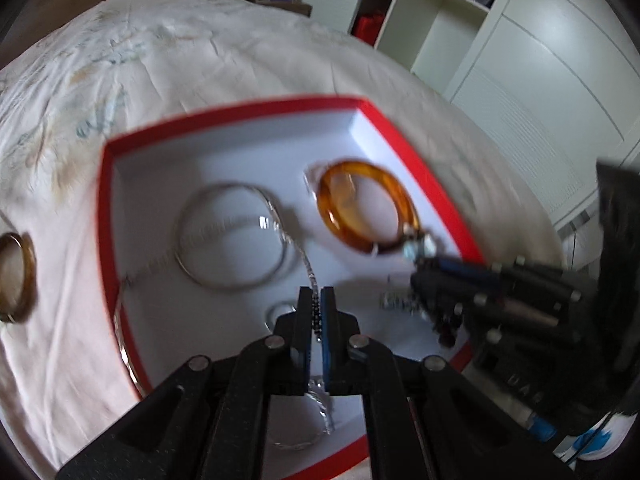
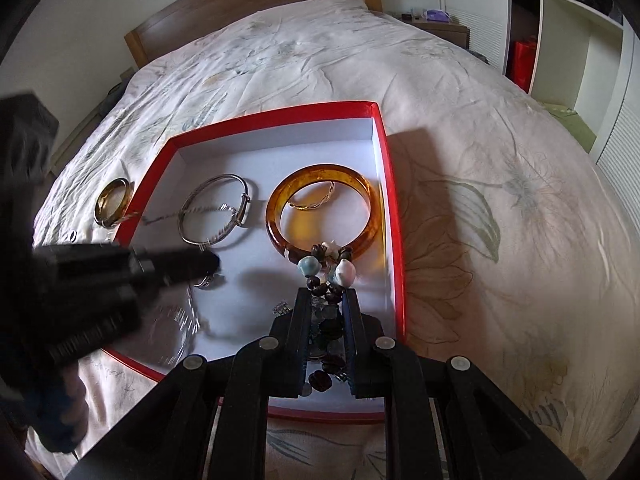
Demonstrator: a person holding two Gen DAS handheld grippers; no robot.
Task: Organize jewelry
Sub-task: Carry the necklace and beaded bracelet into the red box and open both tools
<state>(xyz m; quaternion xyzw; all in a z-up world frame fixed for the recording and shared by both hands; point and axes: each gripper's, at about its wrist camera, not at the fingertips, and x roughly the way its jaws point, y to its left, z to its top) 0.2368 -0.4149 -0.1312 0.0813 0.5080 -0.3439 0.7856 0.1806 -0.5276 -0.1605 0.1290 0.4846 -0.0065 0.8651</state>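
A red box (image 1: 105,200) (image 2: 390,184) with a white inside lies on the bed. In it lie an amber bangle (image 1: 368,208) (image 2: 280,236), a silver bangle (image 1: 182,248) (image 2: 214,216), a thin gold ring (image 2: 312,202) and a small silver ring (image 2: 208,280). My left gripper (image 1: 317,300) (image 2: 200,262) is shut on a silver chain (image 1: 310,268) over the box. My right gripper (image 2: 326,300) (image 1: 416,272) is shut on a beaded bracelet (image 2: 328,268) of dark and pale blue beads, at the amber bangle's near rim.
A gold-brown bangle (image 1: 12,276) (image 2: 114,200) lies on the floral bedsheet (image 2: 500,208) left of the box. A wooden headboard (image 2: 248,12) is behind. White wardrobe and shelves (image 1: 540,60) stand to the right of the bed.
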